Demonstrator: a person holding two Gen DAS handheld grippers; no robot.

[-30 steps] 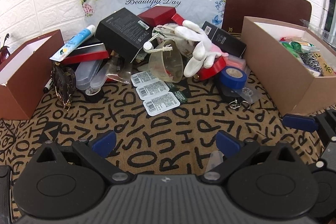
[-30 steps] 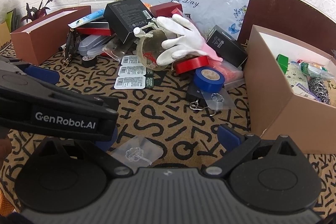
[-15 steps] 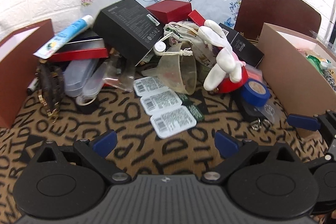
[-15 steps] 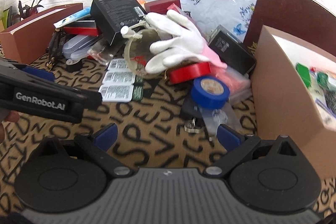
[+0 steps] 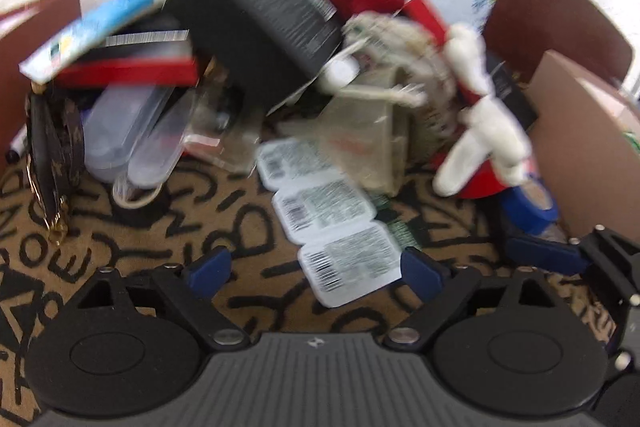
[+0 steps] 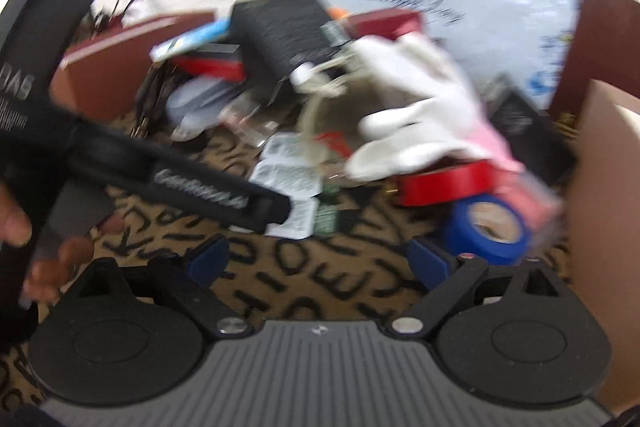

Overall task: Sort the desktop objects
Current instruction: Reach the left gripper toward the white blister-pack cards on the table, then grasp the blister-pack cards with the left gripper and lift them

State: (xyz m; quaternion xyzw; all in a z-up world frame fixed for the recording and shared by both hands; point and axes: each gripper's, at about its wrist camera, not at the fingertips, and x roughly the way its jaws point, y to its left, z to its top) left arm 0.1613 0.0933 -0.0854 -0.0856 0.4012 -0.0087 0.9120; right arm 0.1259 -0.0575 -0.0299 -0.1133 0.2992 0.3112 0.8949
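Both views are blurred by motion. A pile of desk items lies on the lettered mat (image 5: 240, 239). My left gripper (image 5: 314, 271) is low over the mat with its jaws closing. The nearest of three white blister packs (image 5: 348, 267) lies between its fingers, and the pads do not touch it. Behind are a translucent cup (image 5: 368, 143), a white glove (image 5: 480, 131) and a black box (image 5: 260, 39). My right gripper (image 6: 318, 261) has its jaws closing over bare mat, just left of a blue tape roll (image 6: 488, 227). A red tape roll (image 6: 448, 183) sits under the glove (image 6: 416, 131).
A dark brown box (image 5: 12, 75) borders the pile on the left and a cardboard box (image 6: 604, 187) on the right. A toothpaste tube (image 5: 100, 27), red cases and clear plastic cases crowd the back left. The left gripper's body (image 6: 200, 187) crosses the right wrist view.
Both grippers have moved forward and down toward the pile, which looms larger. The nearest blister pack now lies between the left fingers. Both pairs of jaws stand slightly narrower.
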